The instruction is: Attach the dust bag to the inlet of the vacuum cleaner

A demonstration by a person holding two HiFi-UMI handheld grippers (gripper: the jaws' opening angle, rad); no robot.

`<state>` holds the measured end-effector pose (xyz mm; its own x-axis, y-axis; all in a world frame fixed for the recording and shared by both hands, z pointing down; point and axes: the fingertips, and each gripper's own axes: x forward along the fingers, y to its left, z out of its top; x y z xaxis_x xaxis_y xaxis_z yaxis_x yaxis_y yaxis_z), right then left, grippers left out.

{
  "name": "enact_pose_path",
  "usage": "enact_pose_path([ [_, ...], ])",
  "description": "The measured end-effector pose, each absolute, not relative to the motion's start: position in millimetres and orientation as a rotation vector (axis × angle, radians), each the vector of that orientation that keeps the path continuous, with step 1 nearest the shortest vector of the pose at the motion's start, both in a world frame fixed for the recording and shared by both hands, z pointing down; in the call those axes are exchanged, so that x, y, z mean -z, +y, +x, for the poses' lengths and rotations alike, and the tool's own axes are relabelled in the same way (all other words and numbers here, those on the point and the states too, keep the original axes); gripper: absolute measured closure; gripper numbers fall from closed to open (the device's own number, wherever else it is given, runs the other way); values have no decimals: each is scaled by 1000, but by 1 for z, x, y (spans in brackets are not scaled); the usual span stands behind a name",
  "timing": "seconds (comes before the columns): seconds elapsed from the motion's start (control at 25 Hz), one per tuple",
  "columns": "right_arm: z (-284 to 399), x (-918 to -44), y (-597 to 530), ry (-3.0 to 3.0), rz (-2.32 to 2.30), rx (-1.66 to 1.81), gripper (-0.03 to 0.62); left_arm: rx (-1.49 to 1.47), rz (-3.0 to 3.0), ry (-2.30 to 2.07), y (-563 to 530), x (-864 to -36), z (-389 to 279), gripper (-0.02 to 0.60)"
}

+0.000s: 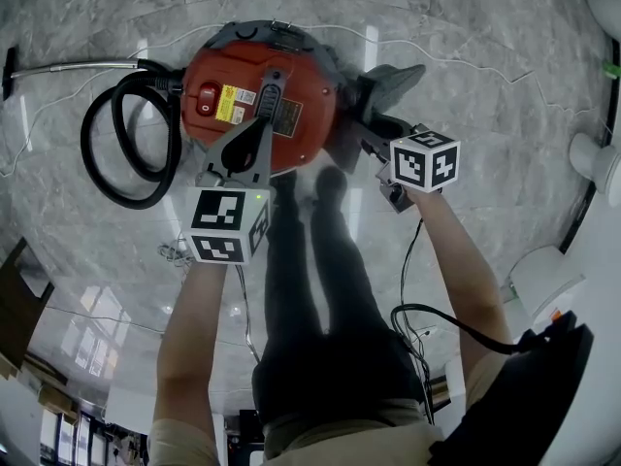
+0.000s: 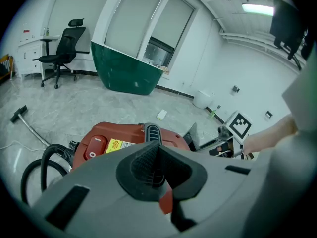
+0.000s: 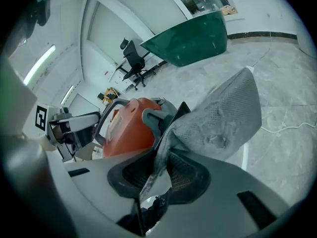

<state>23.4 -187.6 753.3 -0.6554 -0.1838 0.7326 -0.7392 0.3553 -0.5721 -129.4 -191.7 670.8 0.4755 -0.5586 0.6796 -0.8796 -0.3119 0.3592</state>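
Little weight and no stiffness likely in dust bag [image 3: 223, 113], hanging limp just beside vacuum cleaner [image 1: 257, 90], cloth pinched between right gripper [image 3: 161, 171] pads, left gripper [image 2: 156, 168] pads pressed together above it; better gripped nearer its mouth.

Grey marble floor [image 1: 485, 115]: red vac [image 1: 257, 90] stands on it, black hose [image 1: 141, 202] coiled beside, metal wand [image 1: 73, 66] at left.
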Motion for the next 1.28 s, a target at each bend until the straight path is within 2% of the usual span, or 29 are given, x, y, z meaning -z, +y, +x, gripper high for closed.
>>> enact_pose_path([
  [0.08,19,-753,-185,-2075,745,-1310,503,-582,2015,-1191,-192,-671,-129,590],
  [0.16,14,-752,-182,-2092,689,-1284,531,-586,2020,-1193,-192,-671,-129,591],
  [0.4,18,-753,-182,-2077,728,-1198,529,-566,2010,-1166,-192,-672,-129,589],
  [0.56,40,-757,-181,-2016,782,-1254,417,-564,2006,-1161,-192,-673,-129,589],
  [0.96,100,-753,-214,-1997,933,-1120,385,-551,2006,-1169,-192,-674,-130,589],
  [1.28,75,-770,-215,-2006,785,-925,397,-547,2006,-1176,-193,-674,-129,589],
])
